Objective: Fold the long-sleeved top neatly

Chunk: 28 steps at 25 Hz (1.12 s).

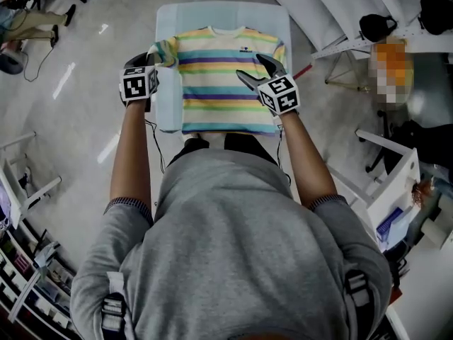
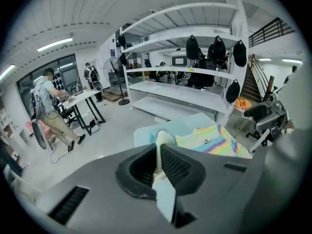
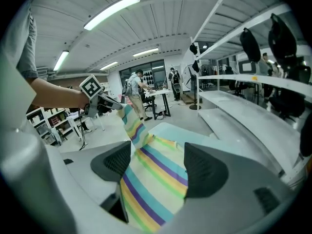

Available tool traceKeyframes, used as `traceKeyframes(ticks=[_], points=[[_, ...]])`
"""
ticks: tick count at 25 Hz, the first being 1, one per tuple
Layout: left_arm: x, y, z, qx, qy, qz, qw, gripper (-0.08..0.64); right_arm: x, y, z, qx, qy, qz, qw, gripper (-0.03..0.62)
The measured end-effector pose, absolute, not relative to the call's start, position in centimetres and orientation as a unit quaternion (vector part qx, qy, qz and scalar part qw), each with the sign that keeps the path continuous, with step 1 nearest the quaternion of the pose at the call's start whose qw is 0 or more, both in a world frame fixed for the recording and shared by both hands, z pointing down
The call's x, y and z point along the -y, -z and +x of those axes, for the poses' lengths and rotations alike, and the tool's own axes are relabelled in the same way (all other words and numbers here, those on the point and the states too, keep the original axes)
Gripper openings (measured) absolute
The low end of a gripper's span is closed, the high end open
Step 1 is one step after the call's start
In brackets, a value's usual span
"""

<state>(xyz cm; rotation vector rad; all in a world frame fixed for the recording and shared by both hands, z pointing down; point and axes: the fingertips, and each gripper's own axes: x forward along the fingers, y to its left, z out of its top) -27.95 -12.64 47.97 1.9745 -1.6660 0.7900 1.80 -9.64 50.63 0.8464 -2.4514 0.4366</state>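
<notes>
- Striped top (image 1: 226,83) is lying flat, front up, on the blue-covered table (image 1: 167,115), with its hem along the near edge.
- Fabric is looking like a thin knit, banded yellow, teal and purple. I'm judging it light, limp and not slippery: it'll be draping and creasing, not holding shape.
- Left gripper (image 2: 158,150) is clamping its jaws tight on the pale end of the left sleeve (image 1: 162,51), holding it raised by the table's left edge.
- Right gripper (image 3: 158,155) is sitting over the right half of the body, jaws wide apart, striped cloth showing in the gap, pads not pressing it.
- Collar (image 1: 226,29) is sitting toward the far edge.
- Best holds, I'm guessing: cuffs, shoulder seams, hem corners, since doubled edges are giving more bite.
</notes>
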Motion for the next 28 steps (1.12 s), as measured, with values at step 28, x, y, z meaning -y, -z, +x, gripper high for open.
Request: traceKeyframes(ticks=[28], points=[[20.6, -62.8, 0.4, 0.493, -0.325, 0.744, 0.313, 0.133, 9.0, -57.9, 22.7, 0.852, -0.24, 0.371, 0.281, 0.358]])
